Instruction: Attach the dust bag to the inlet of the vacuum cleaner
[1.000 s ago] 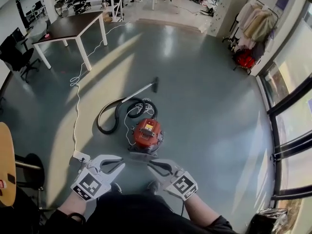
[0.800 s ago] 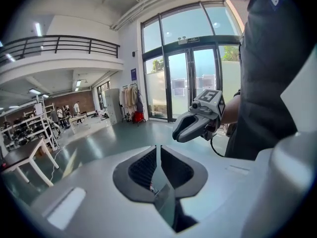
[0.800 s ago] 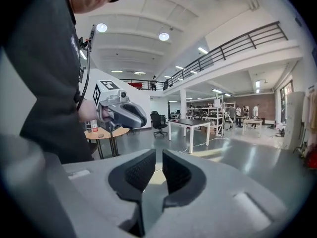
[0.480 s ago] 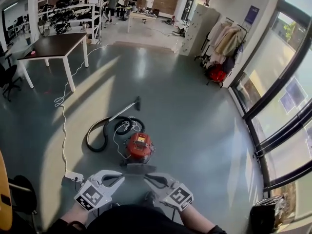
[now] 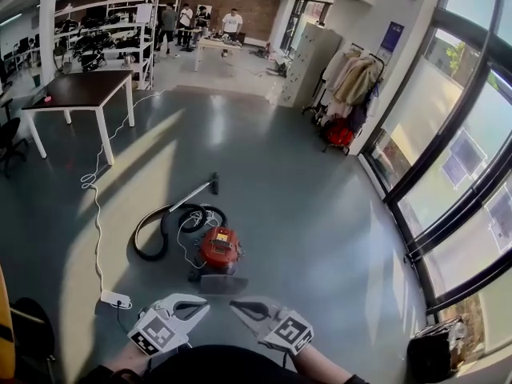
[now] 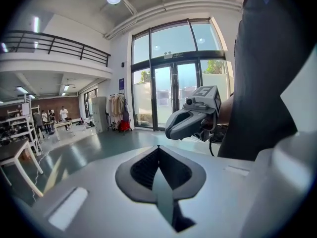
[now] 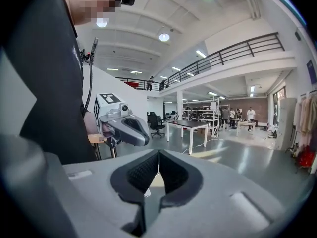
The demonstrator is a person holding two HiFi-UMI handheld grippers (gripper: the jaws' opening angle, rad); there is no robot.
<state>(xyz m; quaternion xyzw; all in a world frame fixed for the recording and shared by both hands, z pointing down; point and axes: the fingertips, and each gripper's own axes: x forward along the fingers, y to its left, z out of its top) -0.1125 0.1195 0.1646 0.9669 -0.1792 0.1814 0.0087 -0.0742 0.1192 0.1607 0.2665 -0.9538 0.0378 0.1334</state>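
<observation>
- Left gripper (image 5: 203, 306): its jaws have just closed and are clenched on nothing.
- Vacuum cleaner (image 5: 220, 248): on the floor ahead of both grippers, untouched. No dust bag is clearly visible, so attaching has likely not begun.
- Right gripper (image 5: 235, 304): also just clenched, empty.
- Only the head view shows the vacuum cleaner; the 2 gripper views show meeting jaws.

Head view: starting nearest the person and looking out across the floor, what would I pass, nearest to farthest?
Nearest first: left hand-held gripper and right hand-held gripper side by side → red vacuum cleaner → wand nozzle → dark table → people at the far brick wall.
</observation>
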